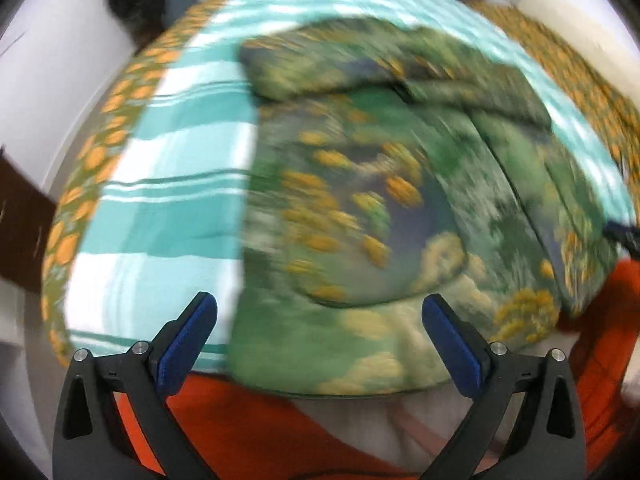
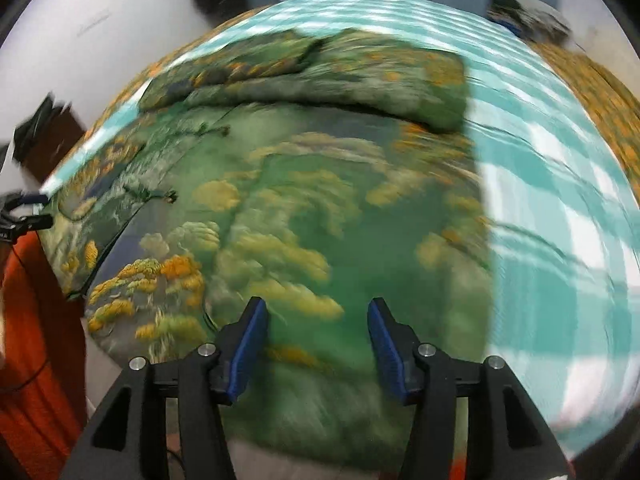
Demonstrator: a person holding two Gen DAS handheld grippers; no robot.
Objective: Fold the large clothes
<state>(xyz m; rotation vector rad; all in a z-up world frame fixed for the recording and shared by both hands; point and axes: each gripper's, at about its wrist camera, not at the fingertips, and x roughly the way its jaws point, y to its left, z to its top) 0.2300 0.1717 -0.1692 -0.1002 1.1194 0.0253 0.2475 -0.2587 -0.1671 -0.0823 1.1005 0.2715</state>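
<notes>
1. Left gripper [image 1: 320,312]: jaws spread wide, nothing between the blue pads [image 1: 188,344], no cloth touching them. It points steeply down at the near edge of the garment.
2. Right gripper [image 2: 318,320]: jaws spread about halfway, empty; the cloth shows through the gap but lies below, not pinched.
3. Green flowered garment [image 2: 280,208] lies flat on the striped teal sheet [image 2: 560,200] of the bed, ahead of and below both grippers. The far part is already doubled over into a thick band [image 2: 320,80] running side to side across the bed.
4. Key relation: from the left view, the garment's left edge sits almost straight ahead of the left jaws, bare sheet [image 1: 168,184] to the left of it. From the right view, the garment's right edge lies well to the right of the jaws, which hang over the cloth's middle.
5. Near hem hangs toward the person, orange clothing [image 1: 248,432] just below it.
6. Judgement: next fold probably takes the near hem or a side edge; the left gripper is better placed for its edge, the right one needs to shift outward. Heavy blur, fine detail unclear.
</notes>
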